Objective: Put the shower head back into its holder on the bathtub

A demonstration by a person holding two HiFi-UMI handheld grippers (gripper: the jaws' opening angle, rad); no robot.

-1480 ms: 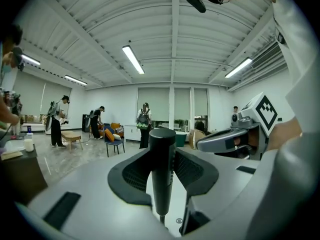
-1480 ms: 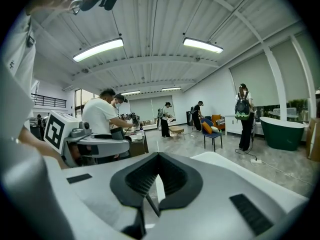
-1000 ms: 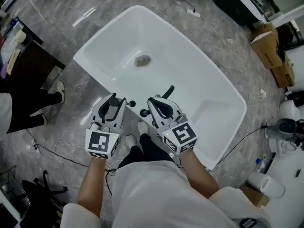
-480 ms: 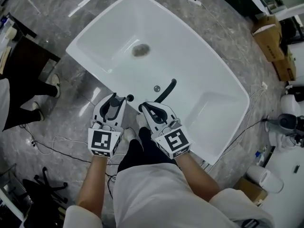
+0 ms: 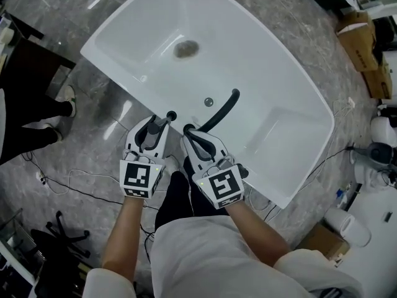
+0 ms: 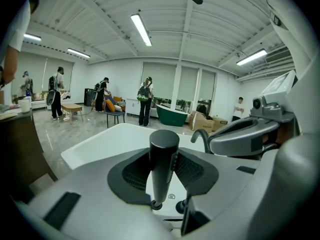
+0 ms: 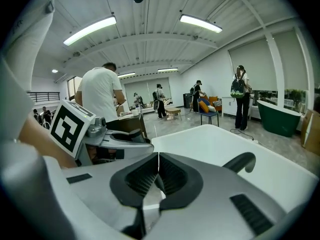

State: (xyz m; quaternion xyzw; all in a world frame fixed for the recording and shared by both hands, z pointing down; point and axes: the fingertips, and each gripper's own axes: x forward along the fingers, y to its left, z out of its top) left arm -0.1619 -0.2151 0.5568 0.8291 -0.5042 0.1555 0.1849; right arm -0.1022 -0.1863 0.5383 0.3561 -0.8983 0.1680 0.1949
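Grips the shower head (image 6: 164,159) upright between the left fingers (image 6: 135,174); presses the right fingers (image 7: 138,180) together on apparently nothing. Hangs it over the near rim of the bathtub (image 5: 267,73). Looks like the seating step; next calls for centring its foot on the dark ring (image 6: 156,204), probably the holder, then easing down.

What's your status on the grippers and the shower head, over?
Left gripper closed on black shower head, upright at the tub rim. Right gripper shut, empty. Seated or not: can't tell. Black spout stands clear.
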